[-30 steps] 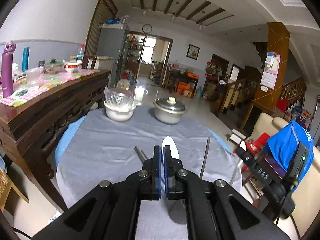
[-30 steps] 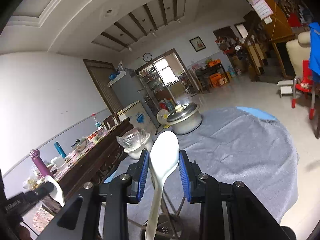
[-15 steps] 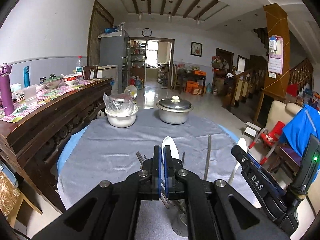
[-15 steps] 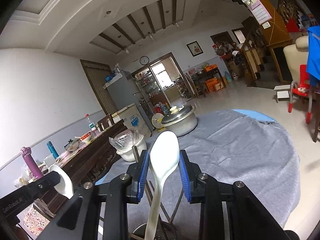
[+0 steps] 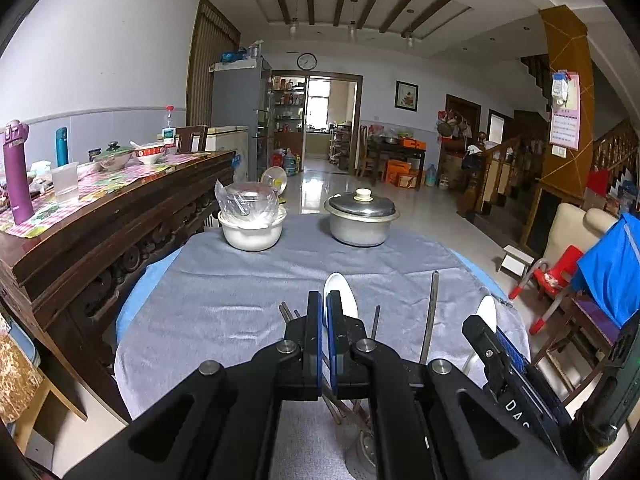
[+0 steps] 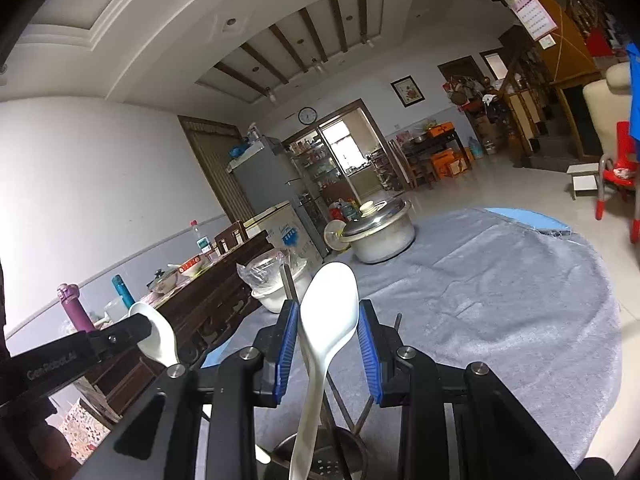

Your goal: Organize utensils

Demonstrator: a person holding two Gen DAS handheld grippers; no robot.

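My left gripper [image 5: 324, 312] is shut on a white spoon [image 5: 340, 292] whose bowl sticks up past the pads; this spoon also shows at the left of the right wrist view [image 6: 158, 336]. Below both grippers stands a metal utensil holder [image 6: 320, 460] with metal chopsticks [image 5: 430, 316] in it. My right gripper [image 6: 328, 344] is open around a second white spoon [image 6: 326, 328] that stands upright with its handle down in the holder; the blue pads do not touch it.
A grey cloth [image 5: 224, 280] covers the round table. At its far side stand a white bowl with a plastic bag [image 5: 252, 224] and a lidded metal pot [image 5: 362, 220]. A dark wooden sideboard [image 5: 100, 216] with bottles runs along the left. Chairs [image 5: 560, 276] stand right.
Both grippers have drifted slightly over the holder, and the left view has levelled. The right gripper stays open around its spoon; the left stays shut on its spoon.
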